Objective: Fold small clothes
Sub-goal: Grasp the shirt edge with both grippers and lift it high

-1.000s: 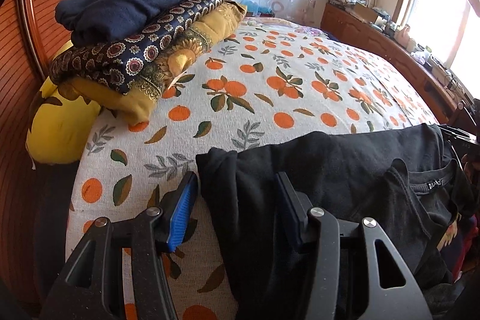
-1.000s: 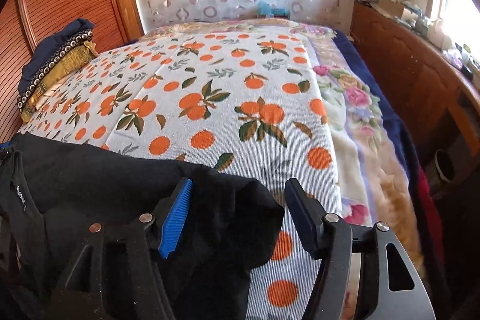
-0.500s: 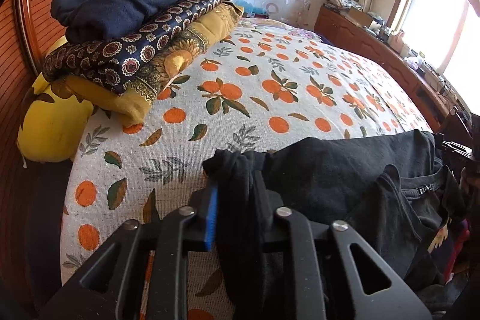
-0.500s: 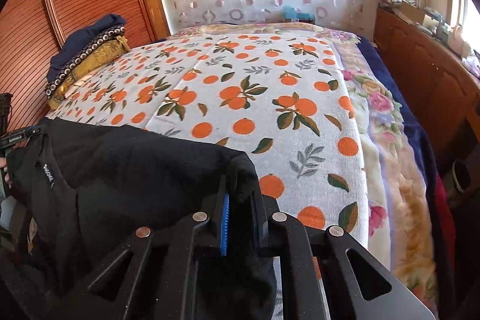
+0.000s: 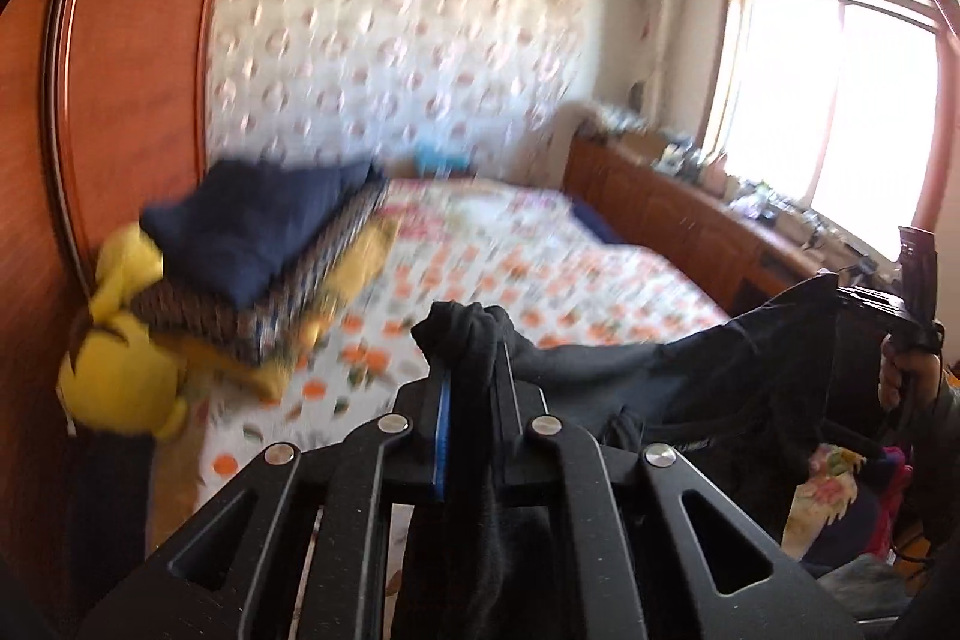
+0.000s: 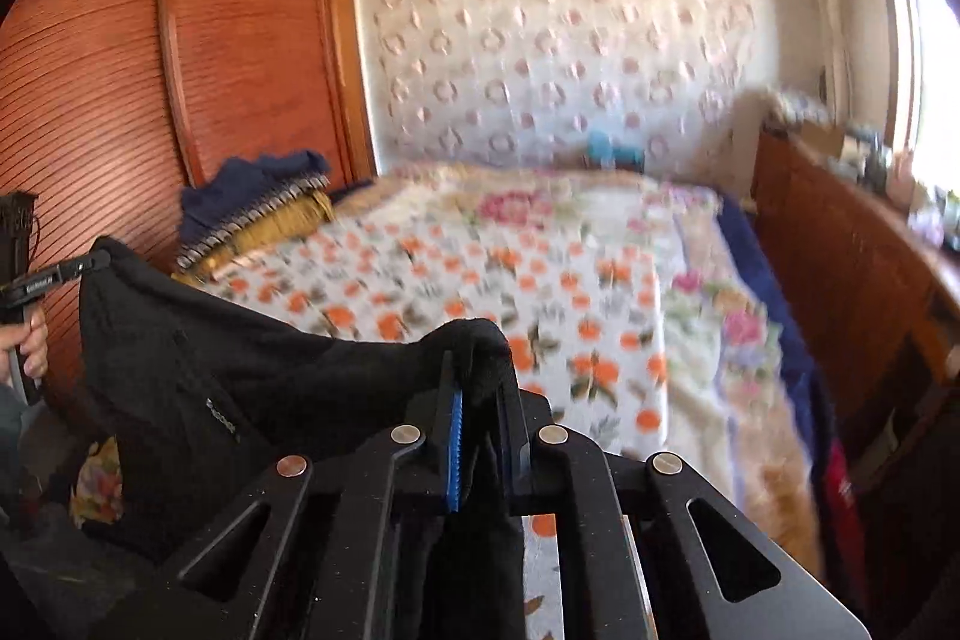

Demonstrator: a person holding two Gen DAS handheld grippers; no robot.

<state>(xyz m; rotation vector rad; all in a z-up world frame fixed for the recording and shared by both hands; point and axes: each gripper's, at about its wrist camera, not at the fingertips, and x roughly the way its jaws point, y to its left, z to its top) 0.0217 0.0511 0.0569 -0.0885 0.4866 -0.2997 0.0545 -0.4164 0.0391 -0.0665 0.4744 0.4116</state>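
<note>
The left gripper (image 5: 474, 388) is clamped on a bunched corner of a black garment (image 5: 750, 370), its jaws having just been closing onto the cloth, which now fills the narrow gap beside the blue pad. The right gripper (image 6: 480, 400) is likewise pinched tight on the opposite corner of the same garment (image 6: 240, 376), its jaws also having just been closing, with dark fabric between them.

The garment hangs in the air between the two grippers, above the near end of a bed (image 5: 540, 268) covered in an orange-fruit print. From the left wrist view the cloth runs away to the right, toward the person's right hand (image 5: 906, 376) on the other gripper's handle. From the right wrist view it runs away to the left, toward the person's left hand (image 6: 27, 346). So the garment's long axis lies across the person's front, from one gripper to the other, with its top edge sagging slightly in the middle and the rest hanging below.

Each hand holds its own corner, so neither is nearer. The open bedspread lies ahead of both grippers and below them, which is probably where the cloth must be laid out flat for folding.

A stack of folded clothes (image 5: 258, 244) sits at the bed's far left, against a wooden wardrobe (image 6: 198, 58), well apart from the held garment. Both views are motion-blurred.
</note>
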